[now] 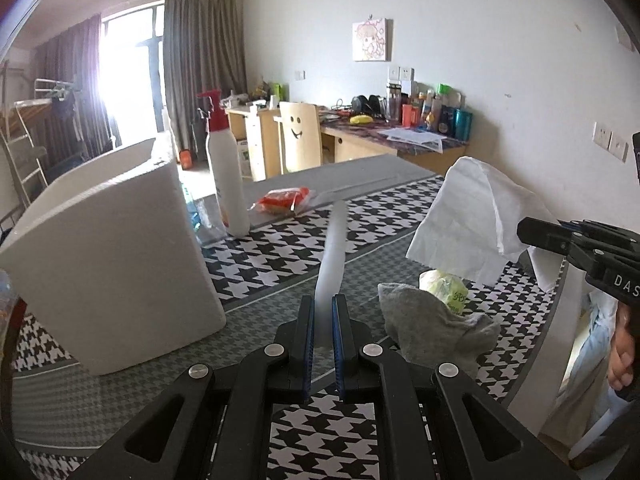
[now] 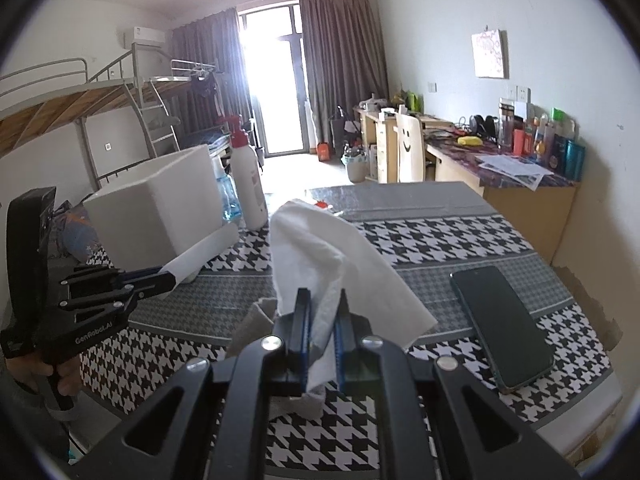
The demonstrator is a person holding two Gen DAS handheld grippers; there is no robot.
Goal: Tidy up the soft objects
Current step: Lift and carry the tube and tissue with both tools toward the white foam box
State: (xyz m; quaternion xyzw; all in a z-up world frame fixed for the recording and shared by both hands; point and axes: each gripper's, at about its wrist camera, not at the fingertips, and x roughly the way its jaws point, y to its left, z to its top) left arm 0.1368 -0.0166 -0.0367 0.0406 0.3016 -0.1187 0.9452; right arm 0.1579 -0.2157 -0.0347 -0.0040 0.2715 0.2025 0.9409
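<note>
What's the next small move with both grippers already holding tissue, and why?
Probably carry the left gripper toward the white box: it is shut on a tissue, the box stands open-topped beside it, and the right gripper holds its own tissue sheet clear of the table.

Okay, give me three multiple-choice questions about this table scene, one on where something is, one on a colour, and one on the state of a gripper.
1. Where does the phone lie?
A. inside the white box
B. flat on the tablecloth
C. on the chair

2. What colour is the pump bottle's top?
A. red
B. green
C. black

3. What is the right gripper doing?
A. open over the phone
B. shut on nothing
C. shut on the white tissue

Answers: 1 B, it rests on the checked cloth right of the gripper. 2 A, the pump head is red. 3 C, the tissue runs between its closed jaws.
</note>
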